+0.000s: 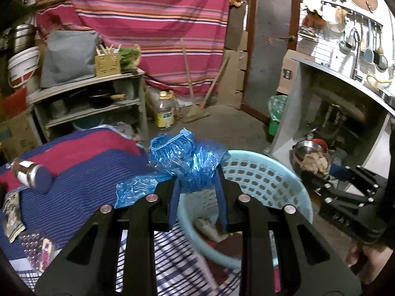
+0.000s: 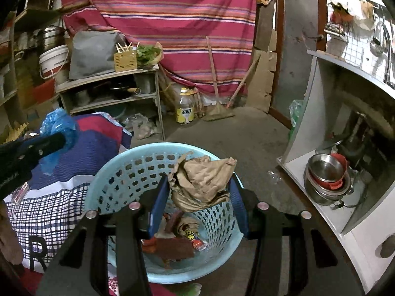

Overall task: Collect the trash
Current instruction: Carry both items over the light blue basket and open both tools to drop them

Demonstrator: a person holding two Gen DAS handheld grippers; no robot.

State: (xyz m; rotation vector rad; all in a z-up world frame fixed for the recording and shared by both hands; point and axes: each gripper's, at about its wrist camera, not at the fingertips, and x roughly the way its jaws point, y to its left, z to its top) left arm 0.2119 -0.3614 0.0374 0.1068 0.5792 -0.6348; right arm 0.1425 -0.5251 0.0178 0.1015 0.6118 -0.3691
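The left gripper [image 1: 197, 175] has its jaws closed on a crumpled blue plastic bag [image 1: 182, 157], which bulges out beyond the fingertips and trails a flap down to the left. It hangs at the left rim of the light blue perforated basket [image 1: 276, 172], over the edge of a striped blue and red bedspread [image 1: 81, 162].

The right gripper [image 2: 200, 185] holds a crumpled brown paper bag [image 2: 202, 180] between its jaws, which are part-way closed and pressed against both sides of the paper. That wad hangs directly above the open basket [image 2: 118, 170], inside which more trash already lies at the bottom: a colourful snack wrapper [image 2: 192, 234] and reddish-brown scraps [image 2: 172, 246].

On the bedspread to the left lies a small metal-capped jar [image 1: 30, 175] on its side, and nearer, a clear blister pack [image 1: 32, 244].

Farther off, a grey shelf unit [image 2: 108, 93] stands left, a yellow-labelled oil bottle [image 2: 185, 109] rests on the floor beside it, and a broom [image 2: 219, 113] leans against the striped curtain [image 2: 172, 24]. To the right, steel bowls [image 2: 325, 172] sit stacked in an open white cabinet [image 2: 313, 113].
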